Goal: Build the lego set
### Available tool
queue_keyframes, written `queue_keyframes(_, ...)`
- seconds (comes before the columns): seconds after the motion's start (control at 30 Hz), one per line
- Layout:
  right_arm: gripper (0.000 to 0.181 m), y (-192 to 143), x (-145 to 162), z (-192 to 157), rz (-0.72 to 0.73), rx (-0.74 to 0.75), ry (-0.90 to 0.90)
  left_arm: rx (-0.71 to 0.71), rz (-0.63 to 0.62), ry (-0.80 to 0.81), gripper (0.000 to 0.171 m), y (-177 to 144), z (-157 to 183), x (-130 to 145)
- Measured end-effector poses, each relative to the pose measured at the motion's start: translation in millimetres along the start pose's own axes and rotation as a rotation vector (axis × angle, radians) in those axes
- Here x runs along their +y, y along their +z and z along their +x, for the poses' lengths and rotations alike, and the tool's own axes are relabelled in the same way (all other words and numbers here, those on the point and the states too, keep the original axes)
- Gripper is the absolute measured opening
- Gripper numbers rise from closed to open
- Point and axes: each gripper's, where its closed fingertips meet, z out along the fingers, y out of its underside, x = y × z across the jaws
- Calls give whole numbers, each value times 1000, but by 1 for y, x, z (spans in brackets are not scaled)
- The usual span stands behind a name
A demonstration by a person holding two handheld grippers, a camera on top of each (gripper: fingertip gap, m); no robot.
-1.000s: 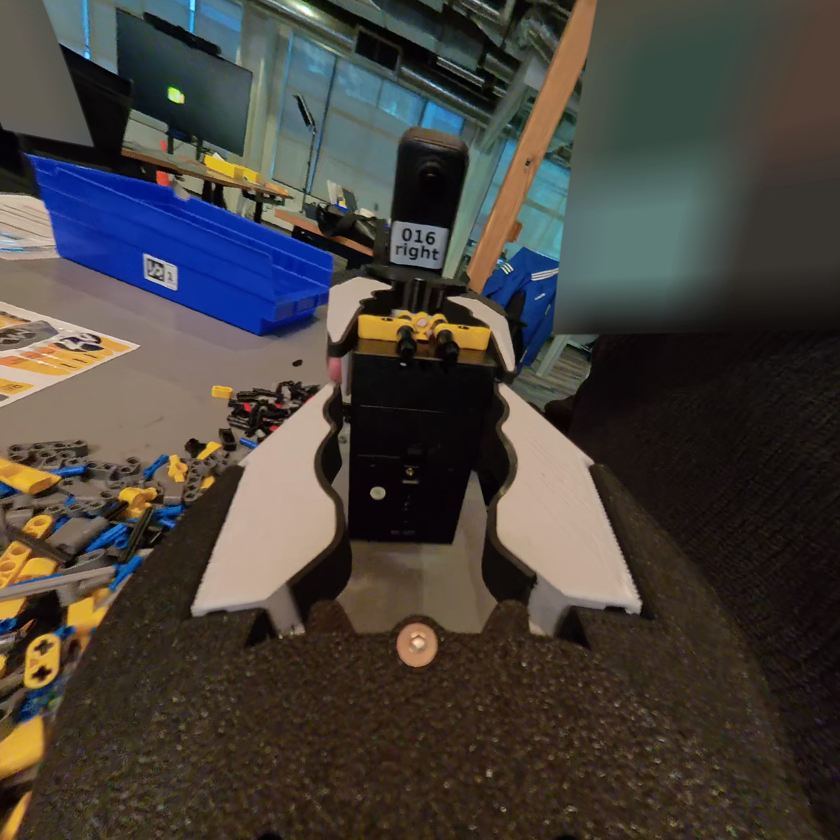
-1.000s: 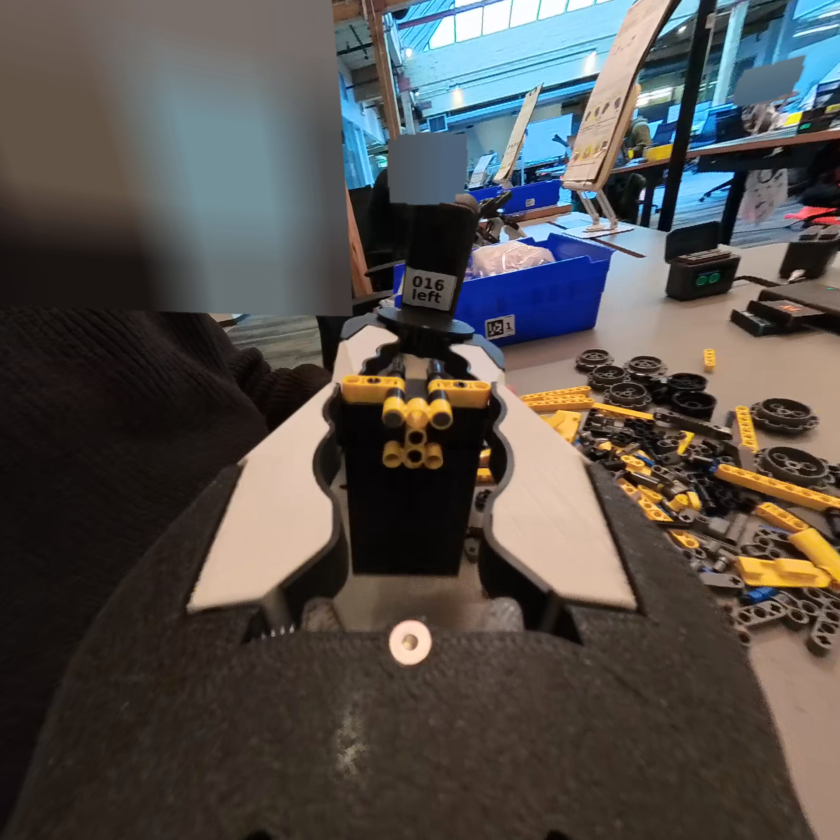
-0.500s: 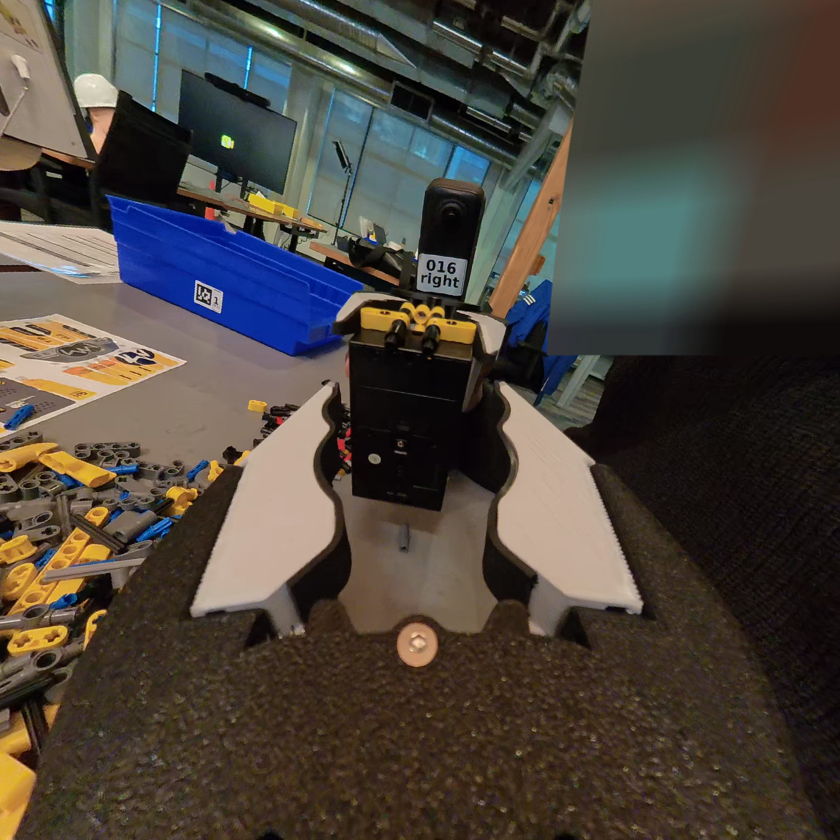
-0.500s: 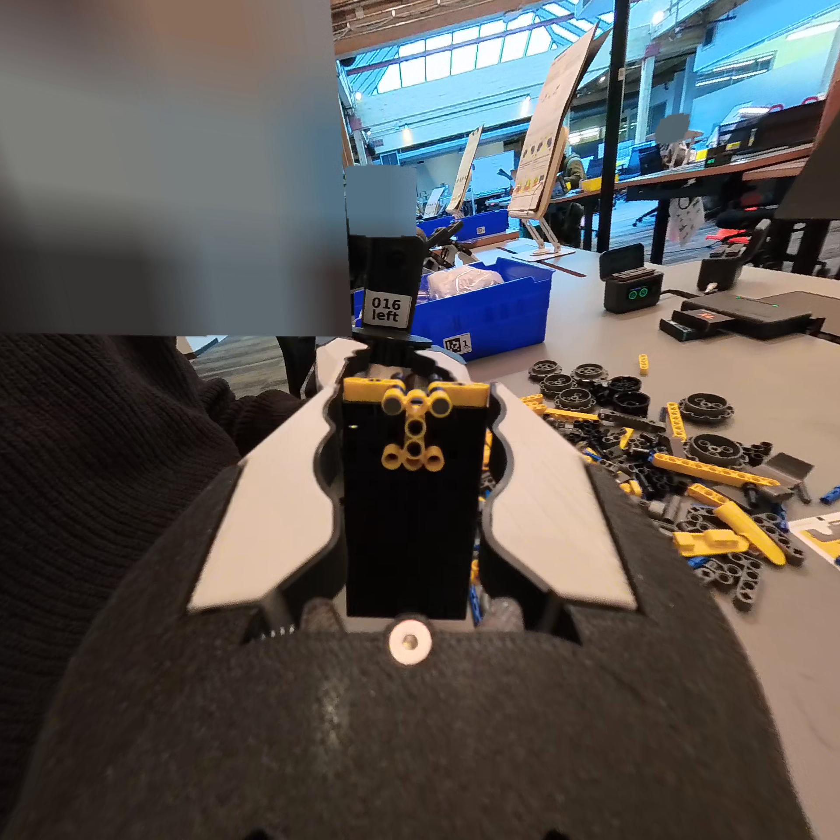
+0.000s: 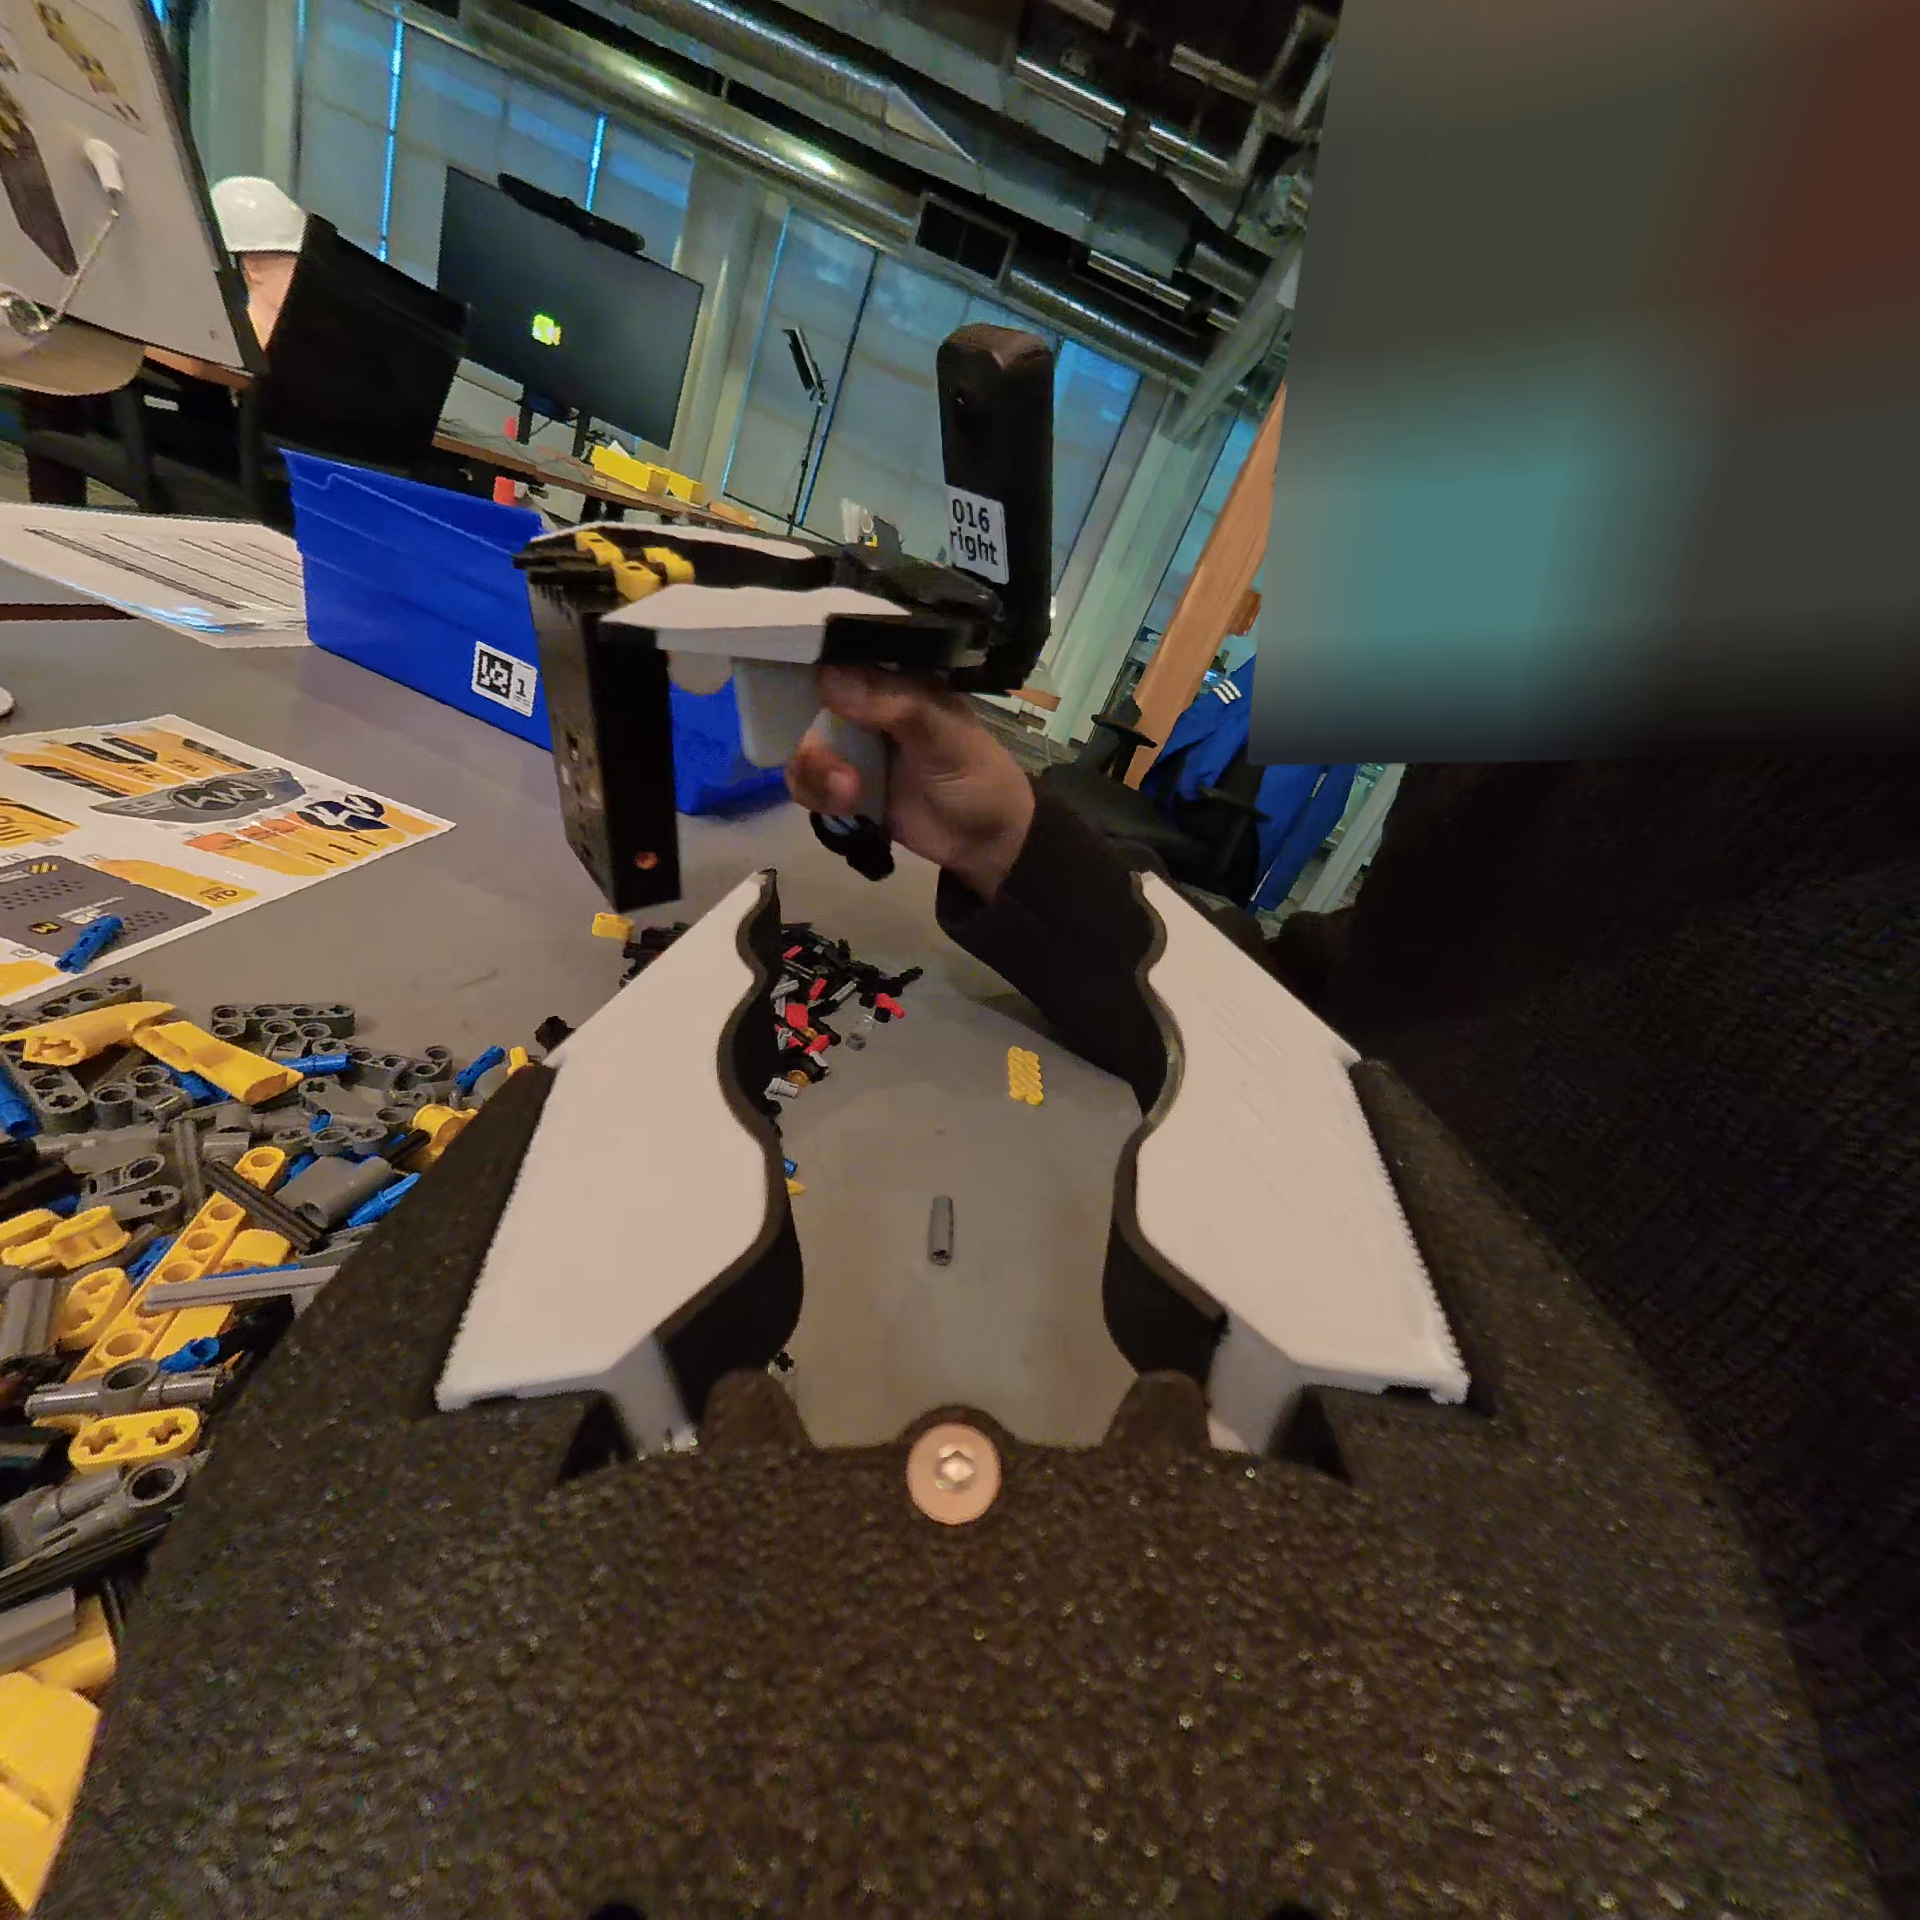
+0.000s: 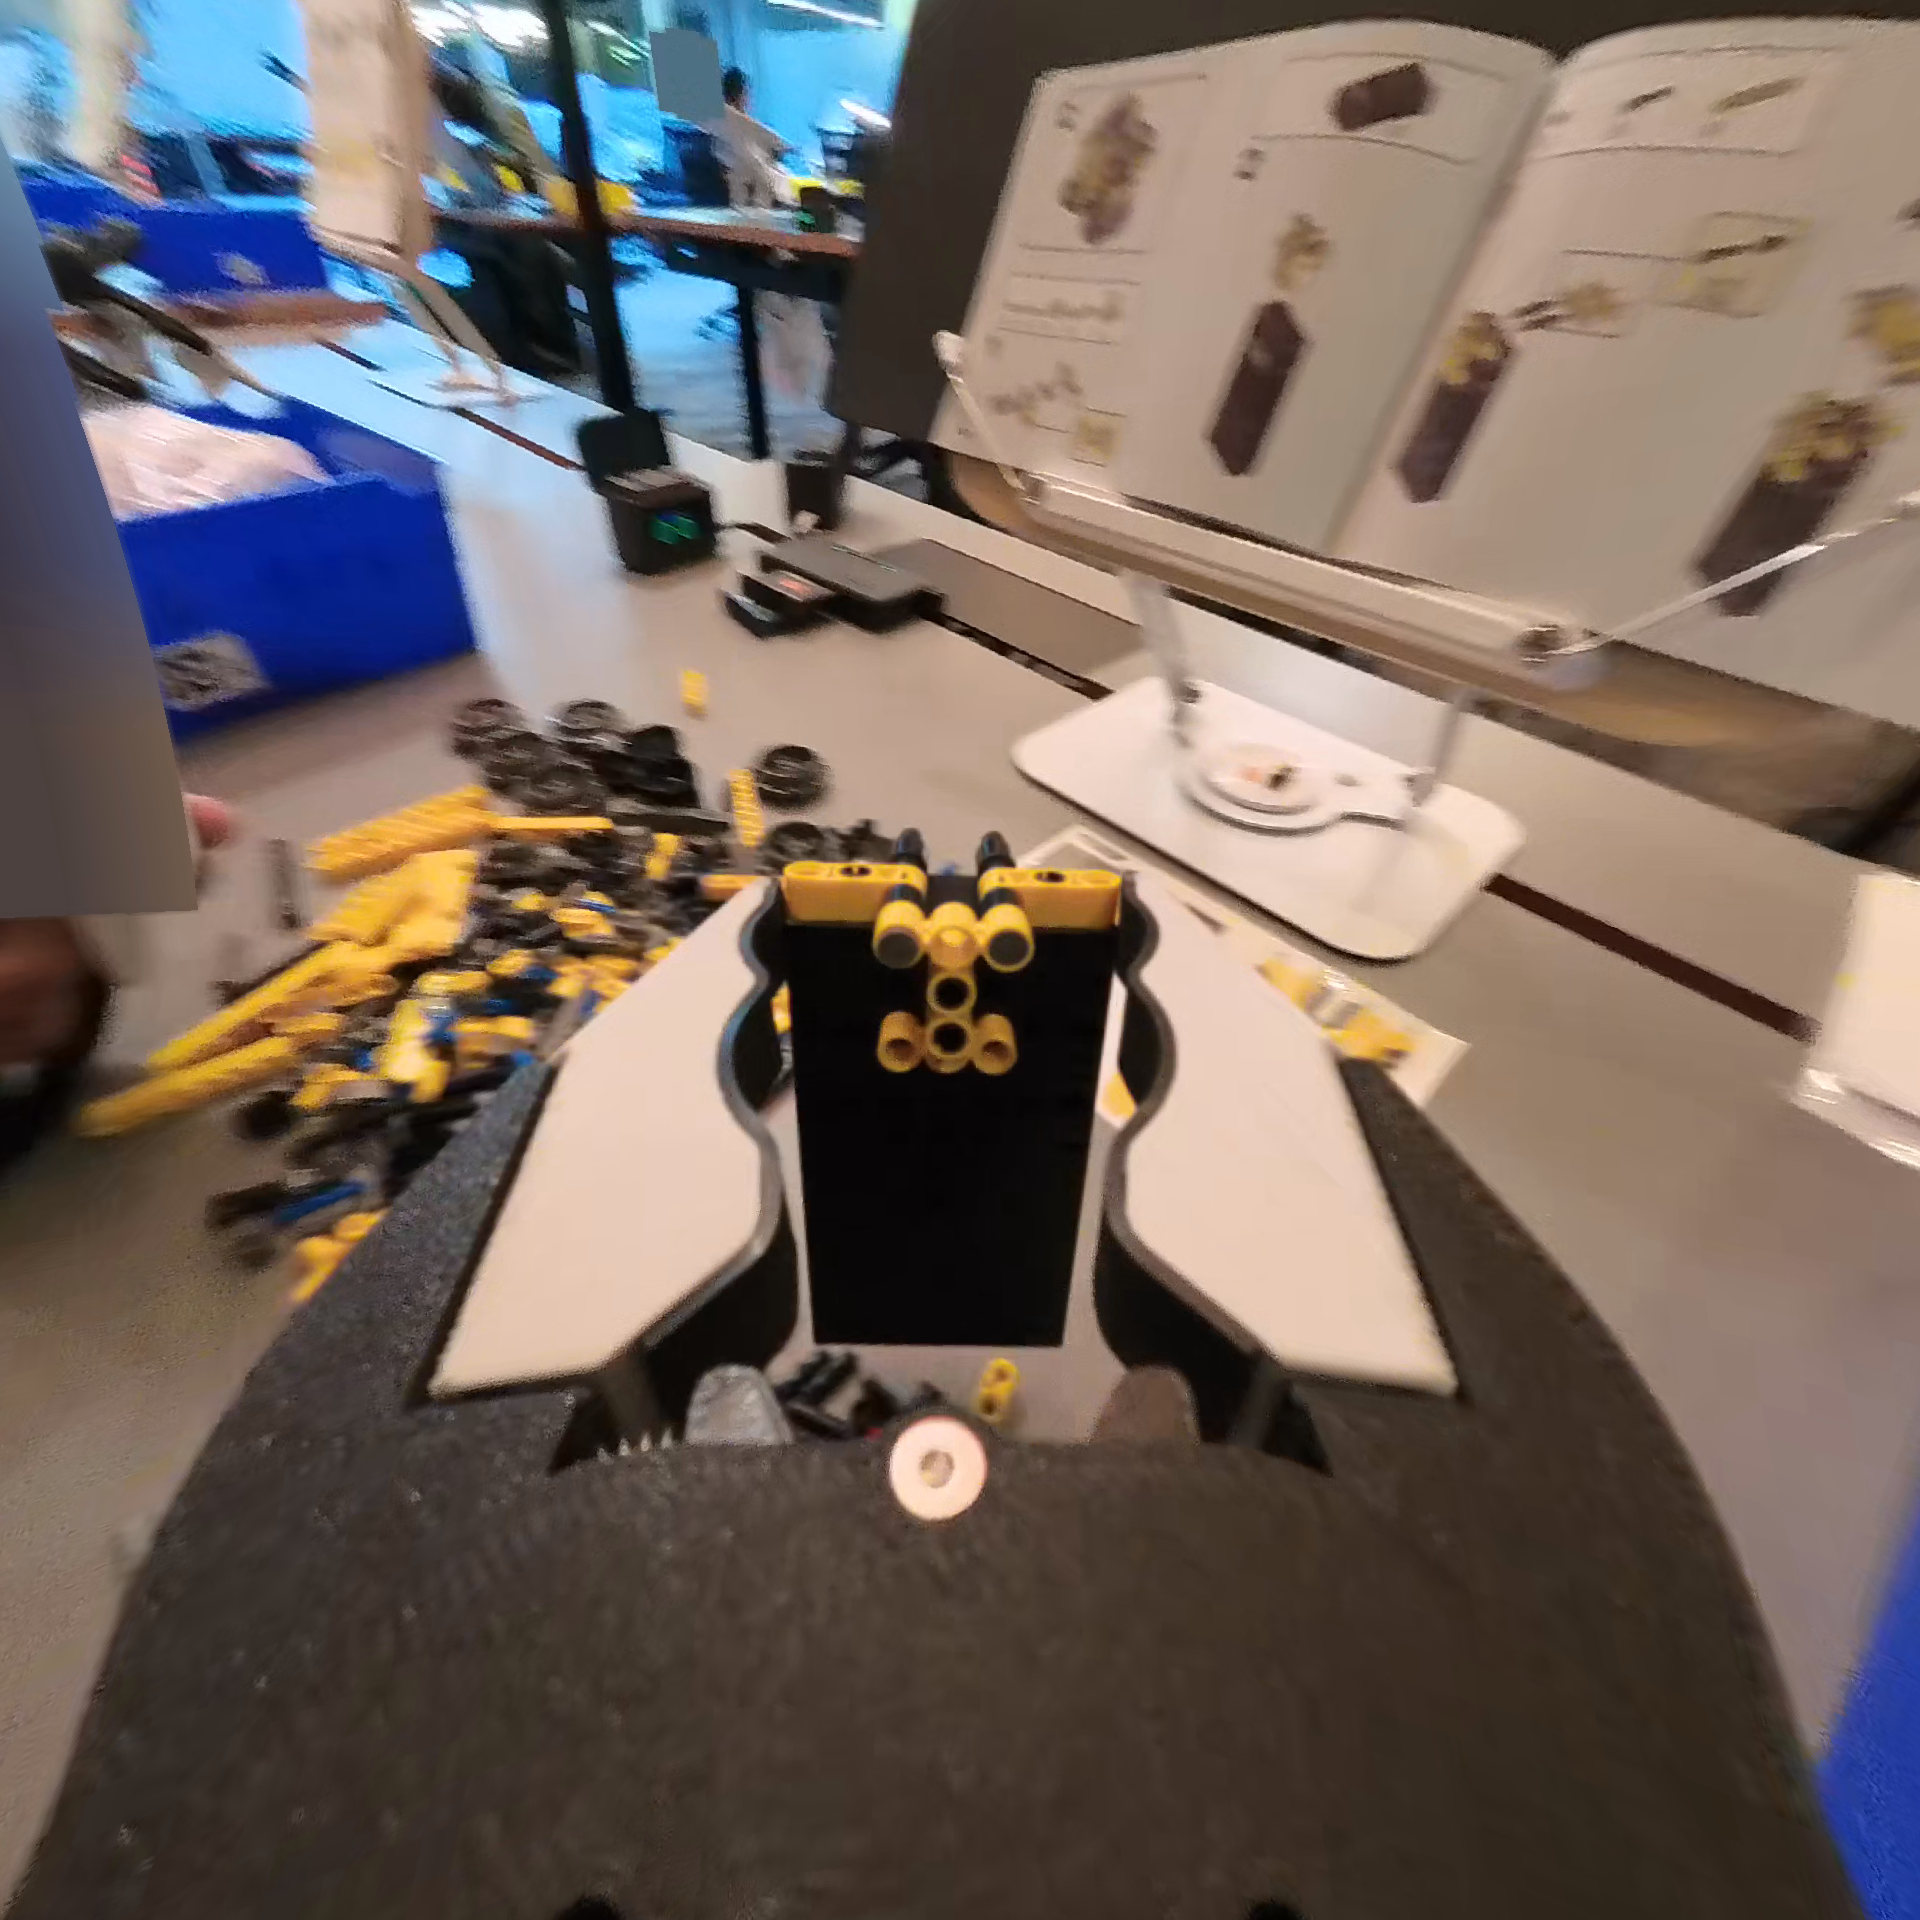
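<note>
My right gripper [image 6: 951,904] is shut on a tall black block [image 6: 940,1164] with yellow connector pieces [image 6: 948,940] at its far end. It holds the block above the grey table [image 6: 1558,1195]. In the left wrist view the right gripper [image 5: 665,603] is turned sideways in a person's hand [image 5: 925,769], and the black block [image 5: 613,748] hangs down from it above the table. My left gripper [image 5: 956,904] is open and empty, low over the table, with its fingers [image 5: 634,1153] apart. A small grey pin [image 5: 940,1228] lies on the table between them.
A pile of yellow, grey and blue building pieces [image 5: 156,1174] lies to the left, with small red and black pins [image 5: 831,987] ahead. A blue bin [image 5: 416,582] and a printed sheet [image 5: 177,821] sit behind. An open booklet on a stand [image 6: 1455,312], black tyres [image 6: 582,748] and black devices [image 6: 665,509] are in the right wrist view.
The right gripper has pulled the black block out from between my left fingers, lifted it and swung it sideways to the left. The right wrist view now faces the booklet stand.
</note>
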Motion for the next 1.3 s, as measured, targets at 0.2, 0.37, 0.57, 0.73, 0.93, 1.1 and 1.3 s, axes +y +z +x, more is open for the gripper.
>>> queue_keyframes(0.2,63,6,19,41,-22,159,51,1,-21,-3,65,2,-1,4)
queue_keyframes(0.37,63,8,35,57,-78,273,32,5,-27,-5,65,4,-1,5)
queue_keyframes(0.57,63,4,39,62,-79,327,63,5,-23,-10,65,3,-2,4)
queue_keyframes(0.73,64,-2,42,62,-80,346,60,2,-29,-9,65,4,-2,5)
queue_keyframes(0.93,65,-4,45,61,-108,372,18,-7,-47,-5,65,5,-4,9)
queue_keyframes(1.1,65,-6,48,61,-128,374,24,-14,-56,3,65,5,-5,10)
queue_keyframes(1.3,65,-11,51,59,-155,373,44,-20,-55,6,65,4,-6,10)
